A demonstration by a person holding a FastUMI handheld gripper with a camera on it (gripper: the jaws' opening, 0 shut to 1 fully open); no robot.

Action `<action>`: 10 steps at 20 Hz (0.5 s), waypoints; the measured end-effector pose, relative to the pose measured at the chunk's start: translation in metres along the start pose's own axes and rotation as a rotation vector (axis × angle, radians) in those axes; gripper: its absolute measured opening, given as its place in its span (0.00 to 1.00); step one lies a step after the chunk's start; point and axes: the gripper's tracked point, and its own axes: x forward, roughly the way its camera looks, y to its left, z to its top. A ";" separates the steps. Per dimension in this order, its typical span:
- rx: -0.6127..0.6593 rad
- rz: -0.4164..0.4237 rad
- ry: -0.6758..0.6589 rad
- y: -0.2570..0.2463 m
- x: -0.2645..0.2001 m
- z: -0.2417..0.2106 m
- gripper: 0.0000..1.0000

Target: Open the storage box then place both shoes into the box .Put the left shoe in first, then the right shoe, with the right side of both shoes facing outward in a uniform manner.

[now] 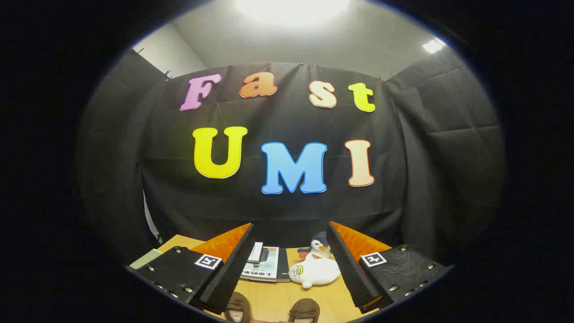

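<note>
My gripper [290,226] is held high over a wooden table [271,300], tilted up toward the booth wall. Its two black, orange-backed fingers [233,264] stand wide apart with nothing between them, so it is open. Two brown shoes peek in low between the fingers: one [237,307] close to the left finger, the other [305,310] nearer the right finger. Only their toe ends show. I see no storage box here.
Beyond the shoes, between the fingers, lie a book [265,264] with a small white box on it, a white plush seal [315,272] and a small penguin toy [319,248]. A pale green sheet [145,259] lies at the table's far left.
</note>
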 end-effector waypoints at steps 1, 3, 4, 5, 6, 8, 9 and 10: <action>-0.005 0.001 0.007 0.000 0.001 -0.001 0.97; -0.010 0.005 -0.001 0.000 0.004 0.000 0.97; -0.010 0.008 -0.007 0.002 0.006 0.000 0.97; -0.012 0.012 -0.008 0.005 0.008 0.001 0.97; -0.013 0.022 -0.004 0.008 0.009 -0.001 0.97; -0.015 0.030 0.002 0.011 0.011 0.000 0.97; -0.007 0.032 -0.004 0.012 0.010 0.002 0.97; -0.001 0.033 -0.012 0.014 0.010 0.004 0.97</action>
